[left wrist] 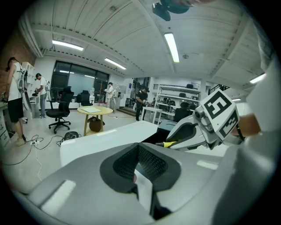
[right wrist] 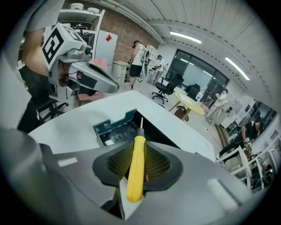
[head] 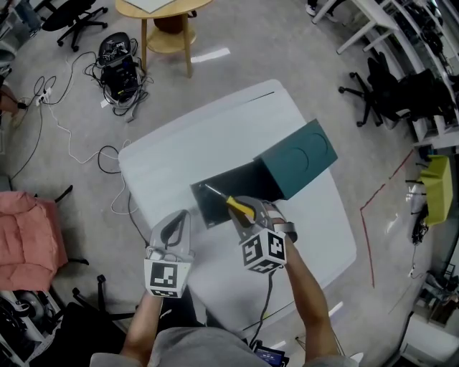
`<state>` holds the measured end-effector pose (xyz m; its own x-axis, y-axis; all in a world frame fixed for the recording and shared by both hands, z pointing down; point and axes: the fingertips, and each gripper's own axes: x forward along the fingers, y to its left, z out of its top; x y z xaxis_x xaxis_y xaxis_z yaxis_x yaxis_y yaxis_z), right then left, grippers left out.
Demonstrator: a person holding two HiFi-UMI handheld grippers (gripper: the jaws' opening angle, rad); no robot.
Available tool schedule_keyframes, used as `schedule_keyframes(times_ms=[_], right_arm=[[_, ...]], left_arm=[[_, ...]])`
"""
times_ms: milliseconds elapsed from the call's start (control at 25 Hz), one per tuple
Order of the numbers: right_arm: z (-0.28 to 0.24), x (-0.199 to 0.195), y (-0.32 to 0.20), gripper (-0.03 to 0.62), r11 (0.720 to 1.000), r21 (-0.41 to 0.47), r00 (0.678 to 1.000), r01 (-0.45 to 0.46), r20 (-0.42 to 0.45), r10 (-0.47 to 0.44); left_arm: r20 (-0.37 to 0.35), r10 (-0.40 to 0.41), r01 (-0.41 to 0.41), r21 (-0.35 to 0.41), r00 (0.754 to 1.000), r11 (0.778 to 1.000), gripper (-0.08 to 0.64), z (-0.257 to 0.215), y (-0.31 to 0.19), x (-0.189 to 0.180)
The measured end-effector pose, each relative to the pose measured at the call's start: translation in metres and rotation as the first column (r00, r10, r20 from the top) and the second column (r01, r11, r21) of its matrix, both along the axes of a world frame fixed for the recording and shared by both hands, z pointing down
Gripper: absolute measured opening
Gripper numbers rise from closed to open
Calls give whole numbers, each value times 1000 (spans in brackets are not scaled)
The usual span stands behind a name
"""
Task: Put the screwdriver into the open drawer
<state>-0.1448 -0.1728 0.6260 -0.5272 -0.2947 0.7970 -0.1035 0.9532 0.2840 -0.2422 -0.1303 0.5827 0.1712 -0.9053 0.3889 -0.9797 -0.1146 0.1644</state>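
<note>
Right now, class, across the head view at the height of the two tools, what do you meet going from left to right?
Pink fabric → left tool → yellow-handled screwdriver → teal drawer cabinet → yellow-green object at the right edge.

One screwdriver [right wrist: 136, 169]. Two grippers in the head view: the left gripper [head: 178, 218] at seven o'clock and the right gripper [head: 247, 211] at six. One white table [head: 215, 129] at the centre, bearing one green cabinet [head: 297, 161] at three o'clock with one open drawer [head: 229, 183]. One round wooden table [head: 133, 11] at twelve o'clock. Two black office chairs [head: 75, 18] show plainly, at eleven and two o'clock. One pink heap [head: 29, 236] at nine o'clock.
</note>
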Motion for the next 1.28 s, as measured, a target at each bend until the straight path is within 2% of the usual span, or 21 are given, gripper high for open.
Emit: schedule_keyframes(times_ms=[240, 440, 680, 920, 1080, 1280], right_arm=[[16, -5, -4, 83, 997, -8, 996, 73, -57, -74], [27, -10, -8, 83, 995, -17, 993, 96, -73, -97], [34, -11, -13, 84, 996, -22, 993, 91, -74, -92], [36, -12, -14, 87, 998, -47, 998, 43, -50, -46], [32, -11, -14, 163, 998, -64, 1000, 19, -18, -20], [27, -9, -12, 170, 998, -57, 1000, 13, -22, -14]], left_arm=[[0, -10, 10, -14, 1000, 1000, 12, 7, -7, -2], [2, -9, 9, -31, 1000, 999, 11, 16, -10, -3], [0, -2, 2, -42, 1000, 999, 12, 21, -16, 1], [0, 2, -2, -40, 1000, 999, 11, 21, -17, 3], [3, 7, -6, -42, 1000, 999, 11, 21, -16, 5], [6, 8, -8, -31, 1000, 999, 12, 13, -15, 4]])
